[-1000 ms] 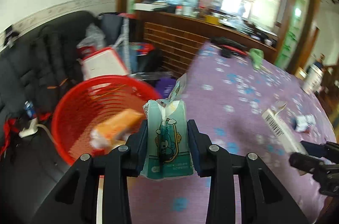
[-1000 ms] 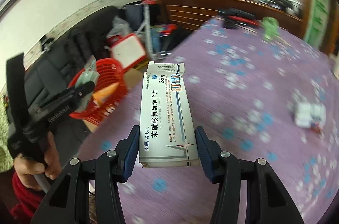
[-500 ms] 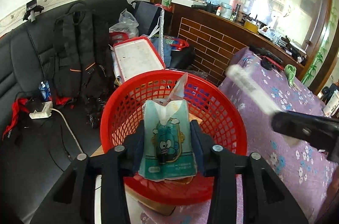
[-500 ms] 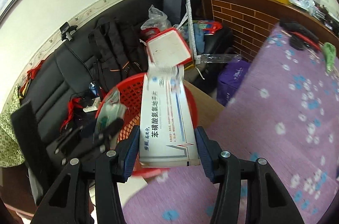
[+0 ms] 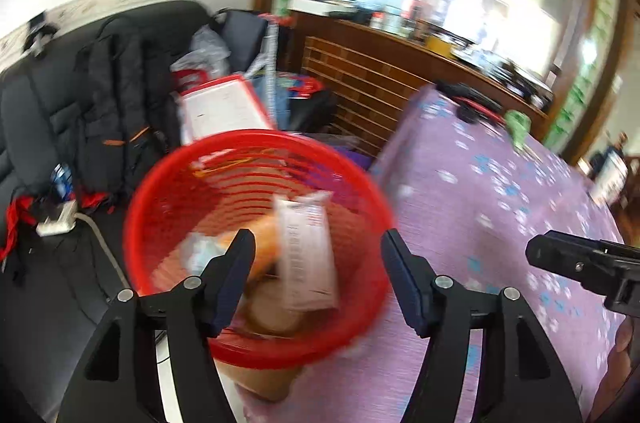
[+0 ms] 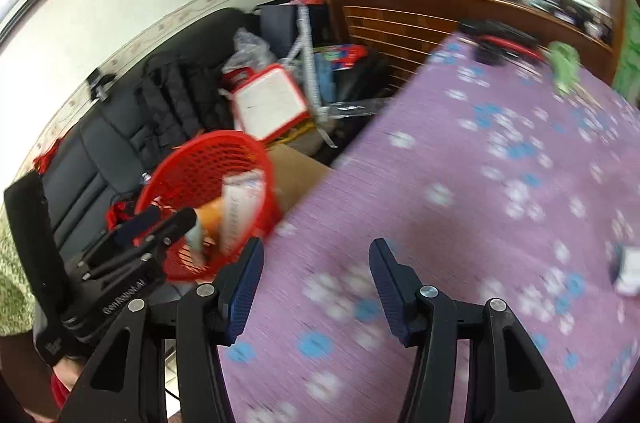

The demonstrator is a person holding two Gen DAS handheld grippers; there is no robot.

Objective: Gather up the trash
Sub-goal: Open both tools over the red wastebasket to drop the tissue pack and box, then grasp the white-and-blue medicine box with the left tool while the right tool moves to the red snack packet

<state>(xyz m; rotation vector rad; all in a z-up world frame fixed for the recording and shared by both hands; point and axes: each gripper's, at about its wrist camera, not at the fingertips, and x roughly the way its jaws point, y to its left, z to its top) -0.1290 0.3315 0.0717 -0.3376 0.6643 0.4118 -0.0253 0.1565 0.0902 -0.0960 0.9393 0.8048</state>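
Over the round red plastic mesh basket (image 5: 256,247) the left gripper (image 5: 318,277) is held, its dark blue-padded jaws spread wide and nothing gripped between them. Inside the basket a long white printed medicine box (image 5: 306,255) is seen standing tilted against the near-right wall, with a blurred orange packet (image 5: 264,247) just to its left and a pale teal-and-white pouch (image 5: 200,255) further left, low in the basket. The basket is seen sitting on a brown cardboard box (image 6: 296,175), just beside the left edge of the table draped in a purple cloth with blue and white flowers (image 5: 480,215).

On the right of the left wrist view, the black tip of the right gripper (image 5: 576,263) is caught over the cloth. From the right wrist view the right gripper (image 6: 316,283) is shown above the near part of the purple cloth, jaws likewise wide apart and empty. A small white crumpled wrapper (image 6: 626,271) is seen lying on the cloth at the far right edge; its details are blurred. A green object (image 6: 564,63) and a black-and-red item (image 6: 500,43) are seen at the far end of the table. Left of the basket a black sofa (image 5: 40,119) is loaded with a black backpack (image 5: 120,127) and a red-framed white board (image 5: 224,107).
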